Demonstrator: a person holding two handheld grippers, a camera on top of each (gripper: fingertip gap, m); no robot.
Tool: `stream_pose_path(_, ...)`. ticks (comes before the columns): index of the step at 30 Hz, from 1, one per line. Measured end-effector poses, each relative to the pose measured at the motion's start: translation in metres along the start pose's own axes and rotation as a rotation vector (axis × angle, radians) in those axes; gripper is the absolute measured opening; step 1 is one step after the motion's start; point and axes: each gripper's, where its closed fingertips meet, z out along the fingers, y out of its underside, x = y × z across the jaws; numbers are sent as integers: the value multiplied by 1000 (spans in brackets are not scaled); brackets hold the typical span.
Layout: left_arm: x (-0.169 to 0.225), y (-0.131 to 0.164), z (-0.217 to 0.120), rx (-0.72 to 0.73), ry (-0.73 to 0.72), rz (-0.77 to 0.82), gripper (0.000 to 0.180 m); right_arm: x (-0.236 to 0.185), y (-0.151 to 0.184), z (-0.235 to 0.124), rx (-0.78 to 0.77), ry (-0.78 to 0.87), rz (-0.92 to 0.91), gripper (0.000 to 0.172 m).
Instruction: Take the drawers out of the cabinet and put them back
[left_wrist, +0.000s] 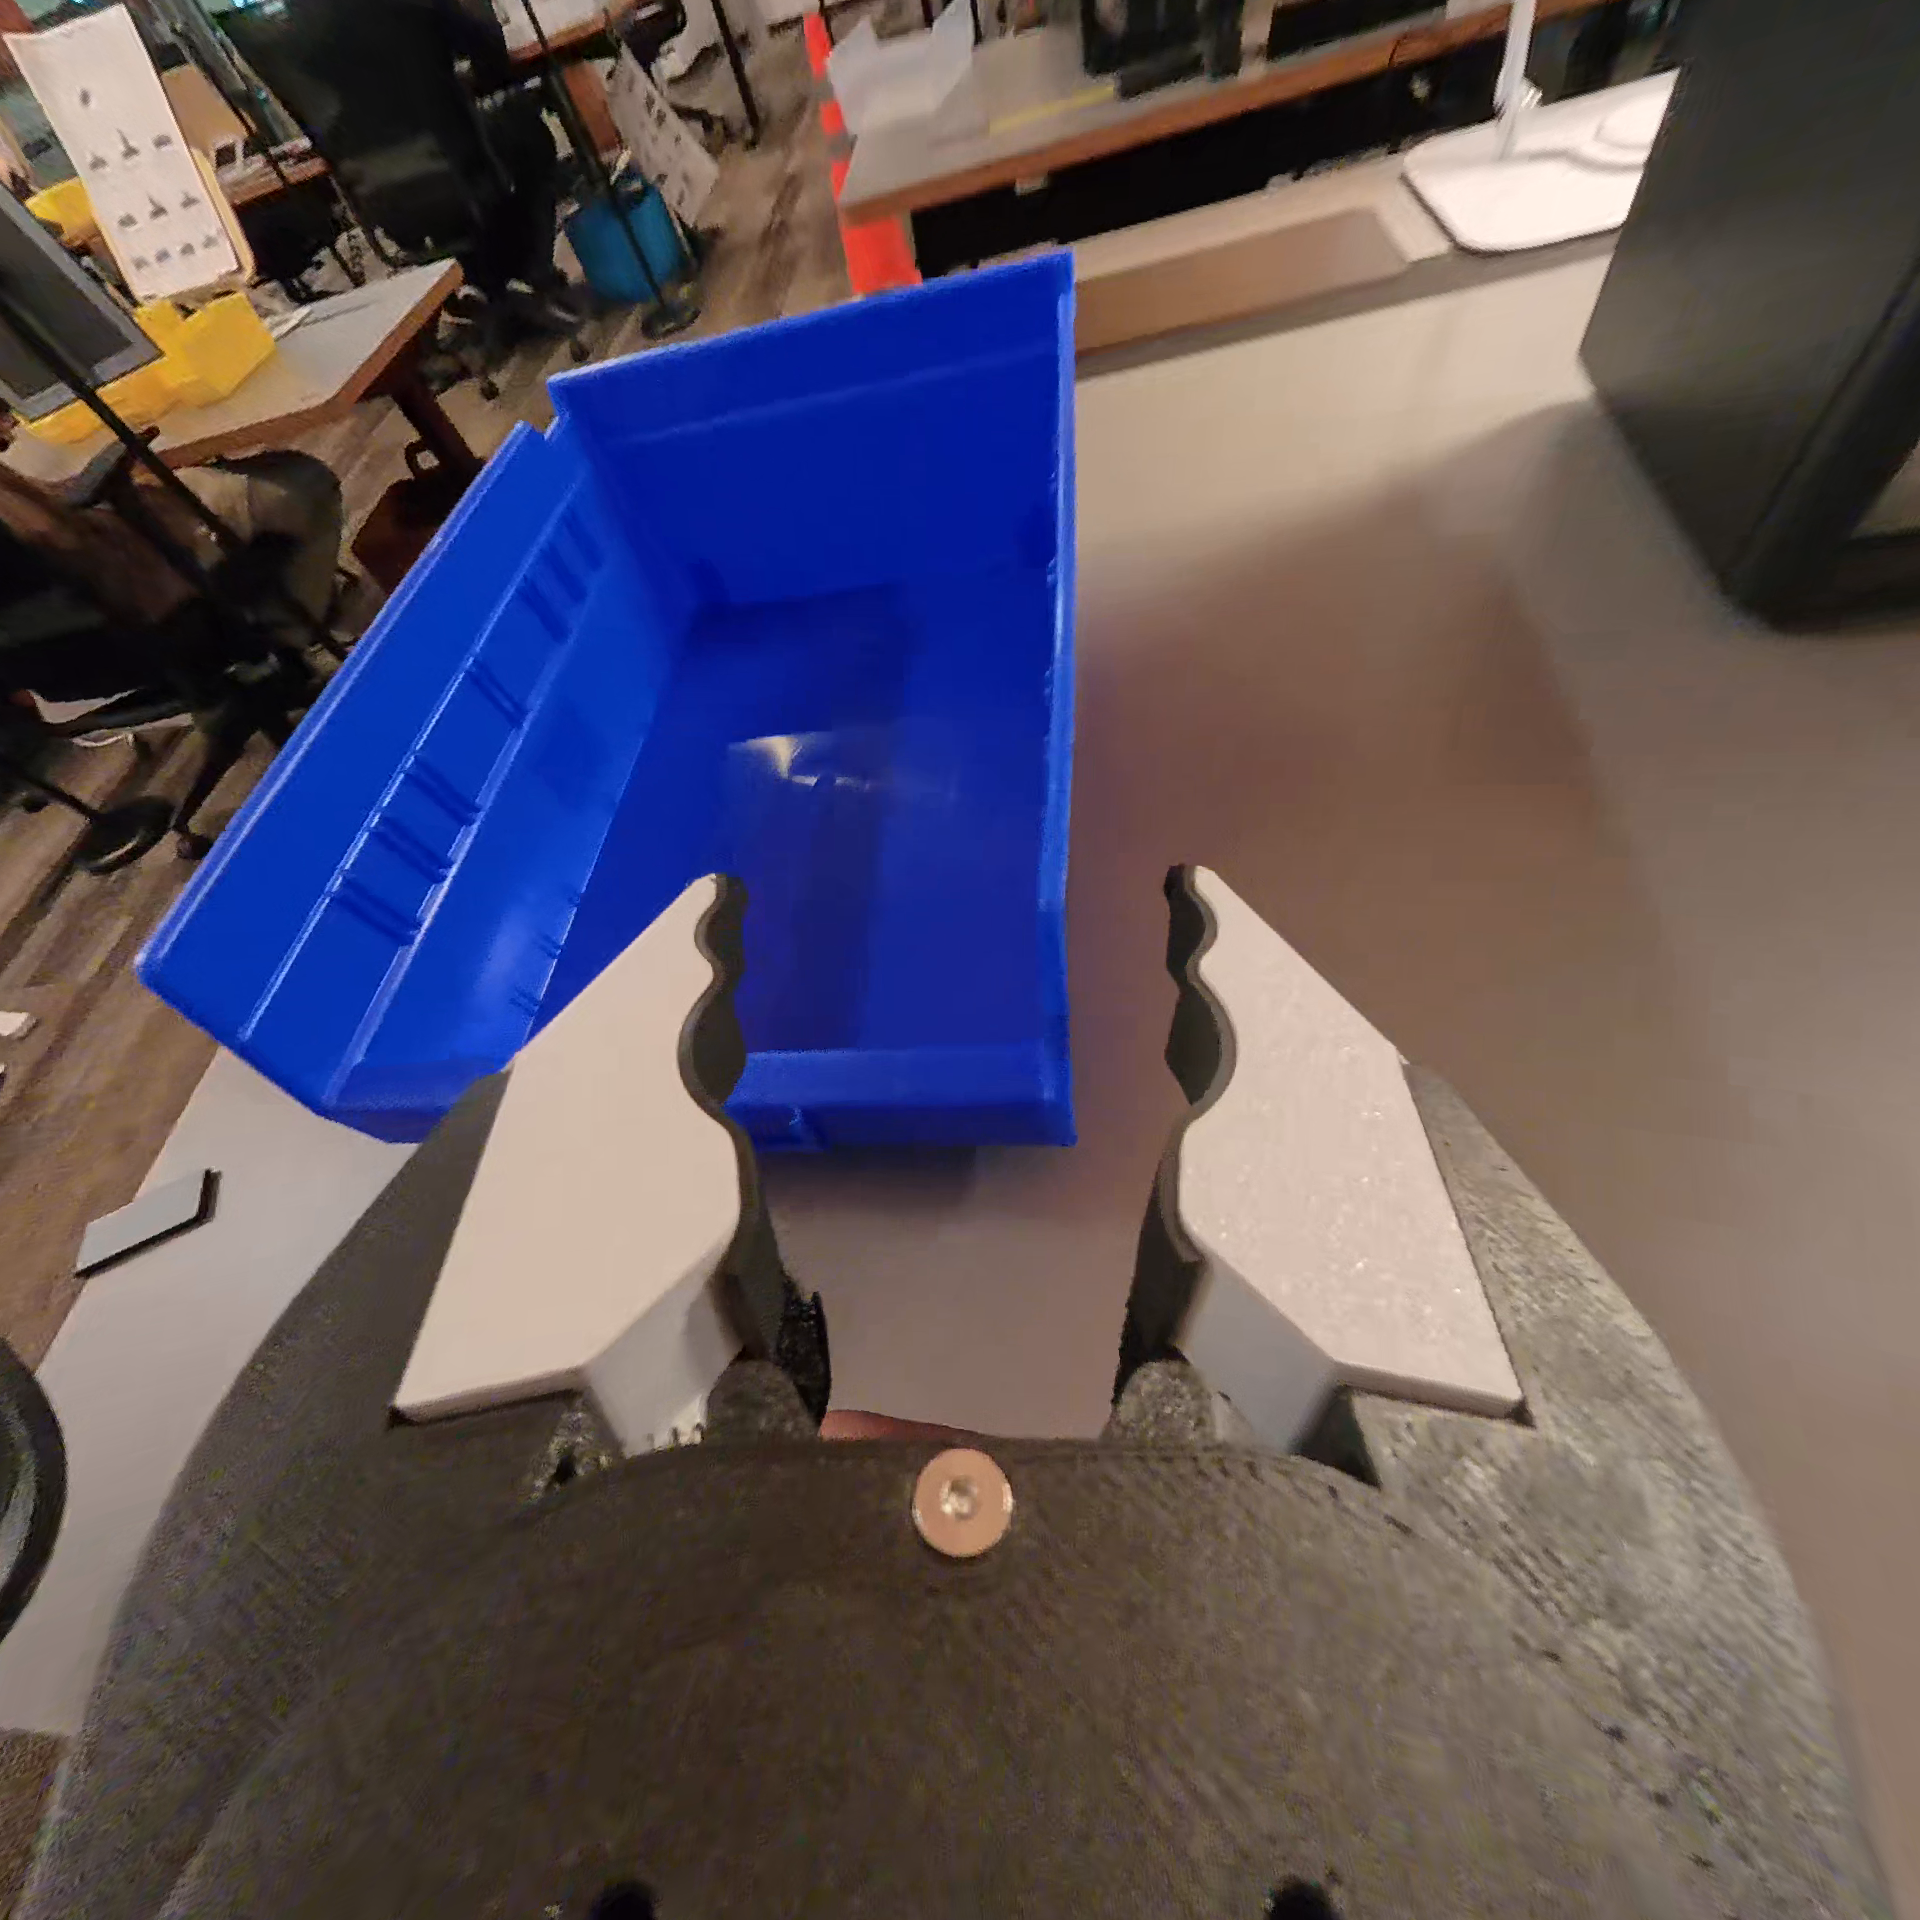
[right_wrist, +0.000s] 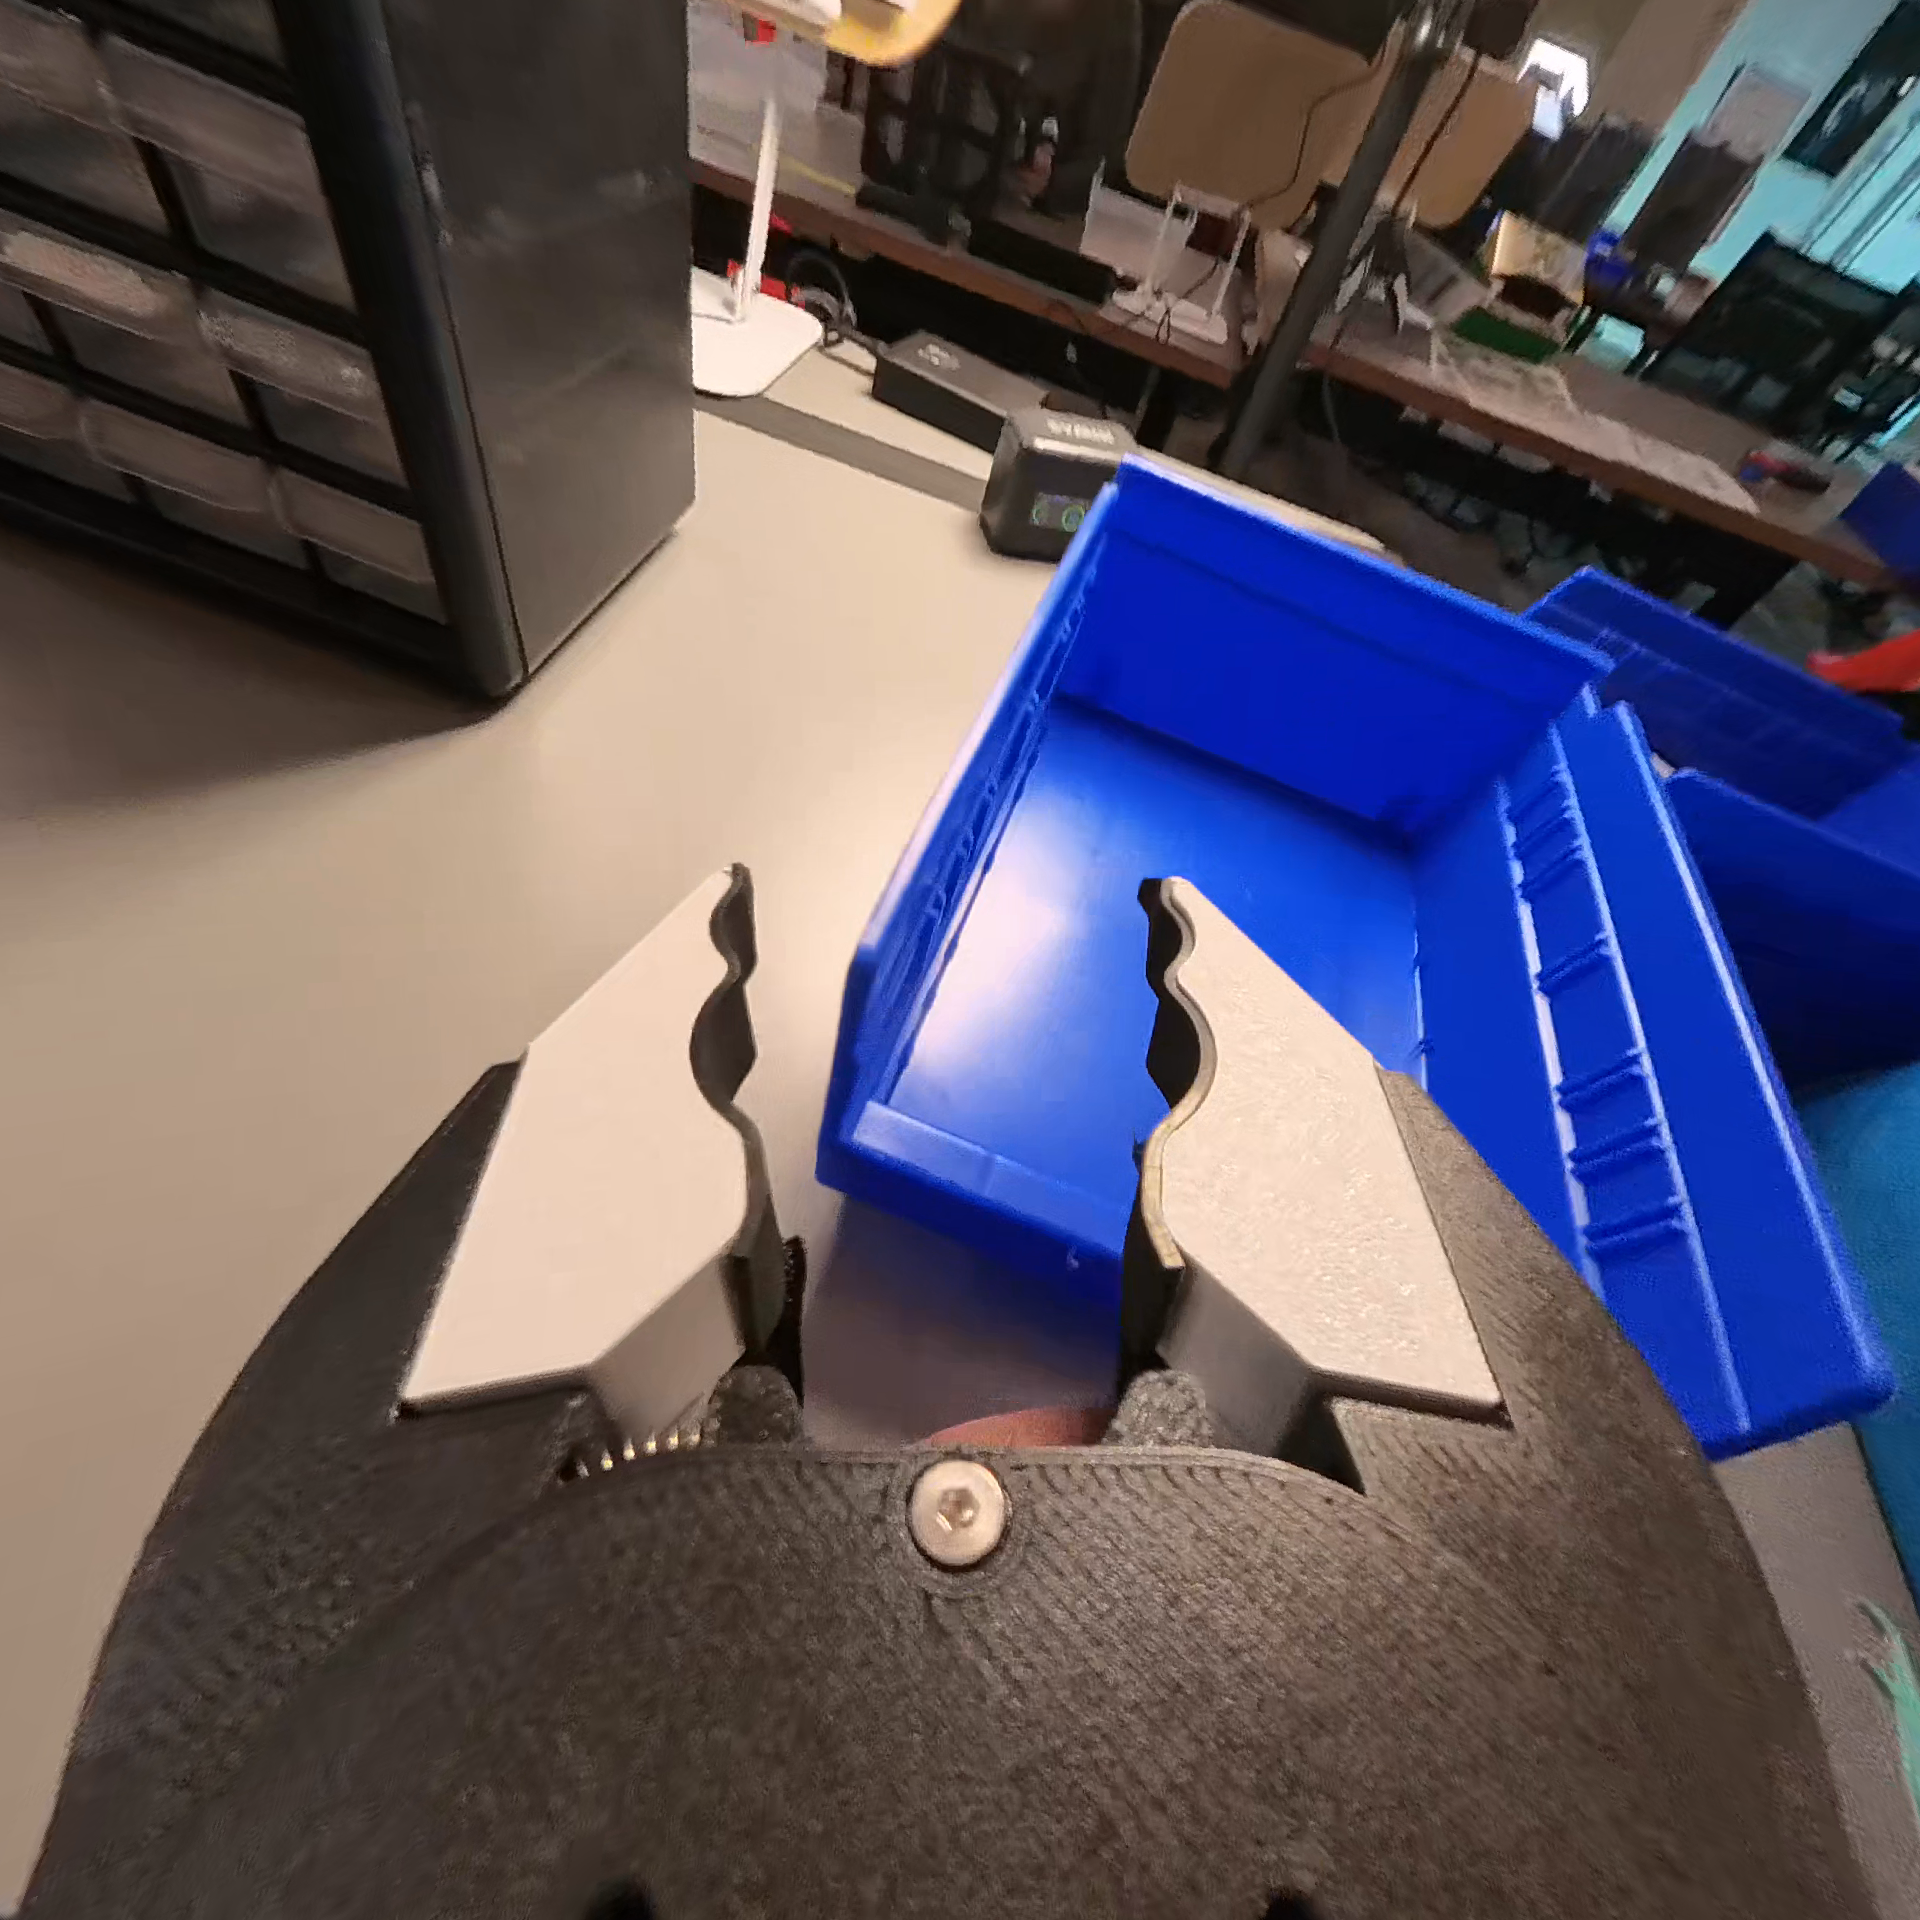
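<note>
A blue open bin (left_wrist: 831, 520) lies on the grey table (left_wrist: 1455, 831). A second blue bin (left_wrist: 395, 831) lies against its left side. My left gripper (left_wrist: 951, 883) is open and empty above the first bin's near end, and its right wall runs between the fingers untouched. In the right wrist view my right gripper (right_wrist: 948, 881) is open and empty. The bin's (right_wrist: 1247, 883) left wall stands between its pads with clear gaps on both sides. The black cabinet (right_wrist: 208, 312) with several clear drawers stands at the far left, and it also shows in the left wrist view (left_wrist: 1766, 312).
More blue bins (right_wrist: 1766, 727) lie to the right of the first. A small black device (right_wrist: 1039, 499) and a white lamp base (right_wrist: 748, 343) sit behind on the table (right_wrist: 312, 831). The table's left edge (left_wrist: 156, 1195) is near, with chairs and desks beyond.
</note>
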Motion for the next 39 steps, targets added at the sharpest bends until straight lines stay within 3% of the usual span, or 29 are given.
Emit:
stream_pose_path(5, 3, 15, 11, -59, 27, 15, 79, -2, 29, 14, -108, -56, 59, 83)
stream_pose_path(6, 6, 18, 14, -65, 36, 29, 72, -3, 32, 19, -117, -60, 67, 82)
stream_pose_path(9, 11, 18, 21, -12, 35, 59, 27, -5, 37, 34, -117, -54, 95, 72)
stream_pose_path(12, 17, 18, 25, 24, 51, 55, 4, -5, 37, 44, -98, -9, 74, 50)
stream_pose_path(14, 21, 19, 25, 41, 57, 53, 3, -9, 32, 45, -86, 6, 42, 20)
stream_pose_path(19, 36, 18, 10, 87, 160, 83, 2, 1, 35, 38, -72, 80, 69, 7)
stream_pose_path(29, 58, 25, -48, 138, 401, 185, 1, 1, 46, 7, -35, 18, 79, 5)
stream_pose_path(39, 86, 65, -147, 165, 799, 320, 1, -5, 59, -29, -13, -77, 37, 6)
